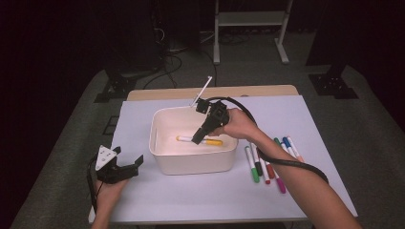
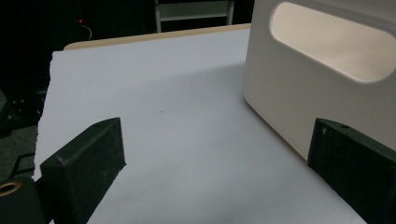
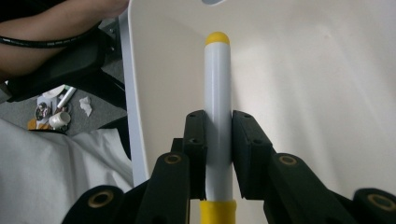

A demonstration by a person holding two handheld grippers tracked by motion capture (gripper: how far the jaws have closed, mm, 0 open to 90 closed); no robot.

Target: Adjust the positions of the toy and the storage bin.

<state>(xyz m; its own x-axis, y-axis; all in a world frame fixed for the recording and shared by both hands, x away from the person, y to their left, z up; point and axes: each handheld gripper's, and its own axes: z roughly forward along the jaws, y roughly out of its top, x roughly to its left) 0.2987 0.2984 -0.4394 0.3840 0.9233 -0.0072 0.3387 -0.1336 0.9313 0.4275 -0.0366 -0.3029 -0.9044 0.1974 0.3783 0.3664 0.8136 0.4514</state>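
A white bin [image 1: 193, 162] stands in the middle of the table. Inside it my right gripper [image 1: 197, 139] points down and left, shut on a white marker with yellow ends [image 1: 212, 141], held low over the bin's floor. In the right gripper view the marker [image 3: 218, 98] runs straight up between the two black pads [image 3: 196, 140], its yellow tip toward the bin's wall [image 3: 154, 84]. My left gripper [image 1: 128, 158] rests open on the table left of the bin; in the left gripper view its fingers [image 2: 86, 163] stand wide apart with nothing between them, beside the bin's handle side [image 2: 299, 93].
Several coloured markers [image 1: 267, 164] lie in a row on the white table sheet [image 1: 191, 195] to the right of the bin. A thin white stick [image 1: 202, 90] pokes up behind the bin. Dark floor, cables and a stand's legs [image 1: 248, 33] lie beyond the table's far edge.
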